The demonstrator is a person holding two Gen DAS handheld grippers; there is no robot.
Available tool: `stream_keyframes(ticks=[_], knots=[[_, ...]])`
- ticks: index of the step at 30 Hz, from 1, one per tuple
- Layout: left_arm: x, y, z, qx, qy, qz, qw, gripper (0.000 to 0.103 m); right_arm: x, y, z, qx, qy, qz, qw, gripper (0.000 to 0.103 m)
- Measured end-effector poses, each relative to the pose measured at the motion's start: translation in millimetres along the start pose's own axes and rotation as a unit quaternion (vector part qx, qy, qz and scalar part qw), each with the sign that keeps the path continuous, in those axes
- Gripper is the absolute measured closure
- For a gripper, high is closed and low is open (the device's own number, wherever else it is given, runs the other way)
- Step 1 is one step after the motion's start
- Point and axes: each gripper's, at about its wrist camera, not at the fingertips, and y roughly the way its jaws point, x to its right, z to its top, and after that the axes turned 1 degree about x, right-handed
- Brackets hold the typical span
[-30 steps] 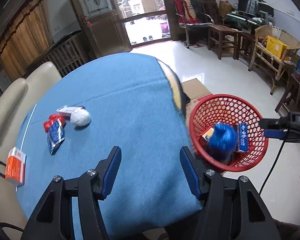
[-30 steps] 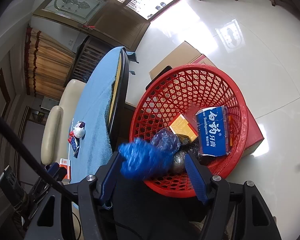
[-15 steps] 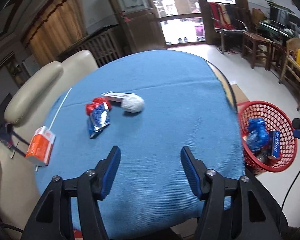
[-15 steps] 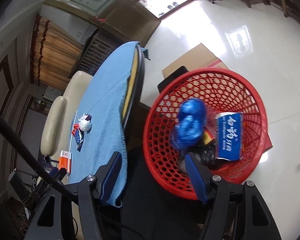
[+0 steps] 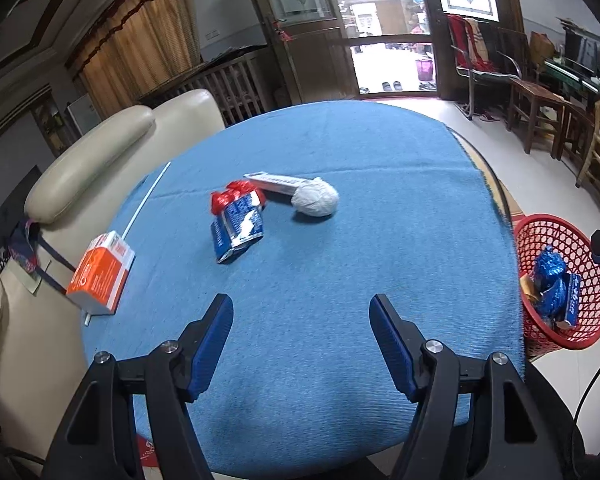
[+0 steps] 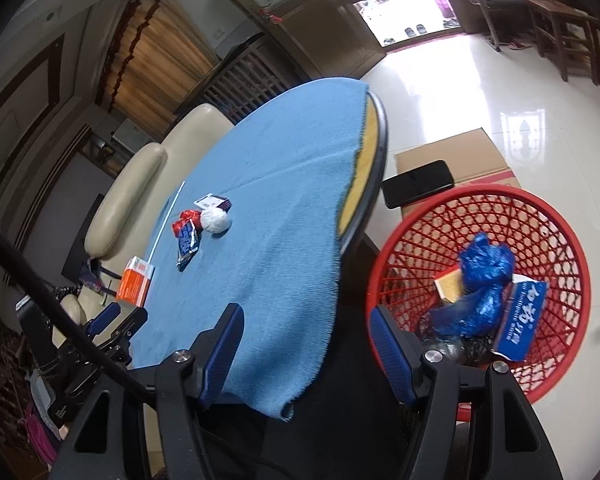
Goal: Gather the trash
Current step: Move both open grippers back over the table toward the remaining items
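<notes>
On the blue tablecloth (image 5: 340, 280) lie a blue-and-red snack wrapper (image 5: 237, 222), a white crumpled paper ball (image 5: 315, 199), a flat toothpaste box (image 5: 273, 181) behind it, and an orange-and-white carton (image 5: 101, 276) at the left edge. A red mesh basket (image 6: 556, 216) stands on the floor right of the table and holds a crumpled blue bag (image 6: 482, 284), a blue toothpaste box (image 6: 522, 320) and other scraps. My left gripper (image 5: 302, 344) is open and empty over the near tablecloth. My right gripper (image 6: 308, 350) is open and empty, above the table edge beside the basket.
A cream sofa (image 5: 95, 160) flanks the table's left side. A cardboard box (image 6: 460, 156) with a black phone (image 6: 418, 182) on it sits behind the basket. Wooden chairs (image 5: 540, 116) line the right wall. A white straw (image 5: 147, 196) lies on the cloth.
The blue bag left my right gripper and now lies in the basket. The right gripper swung left toward the table. The left gripper turned left, facing the table's trash.
</notes>
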Motion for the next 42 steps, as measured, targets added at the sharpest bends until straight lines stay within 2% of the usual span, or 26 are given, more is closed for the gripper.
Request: stream_keyframes(ticks=[9,20,28,42], knots=[[-41,22,-14,-0.023,-0.04,0.017,0.9988,0.031,-37,31,9,-0.017,-0.043,0.005,0.999,0.034],[-99,55,-28,-0.059,-0.093,0.037,0.9932,0.031,-81,87,17,-0.052,-0.079,0.018,0.995,0.034],[-127,74,-23,-0.065,-0.118,0.038,0.9901,0.031,-108,129,29,-0.075,-0.103,0.017,0.992,0.034],[-154,100,1,-0.073,-0.132,0.033,0.988,0.031,-168,223,83,-0.081,-0.153,0.017,0.985,0.034]])
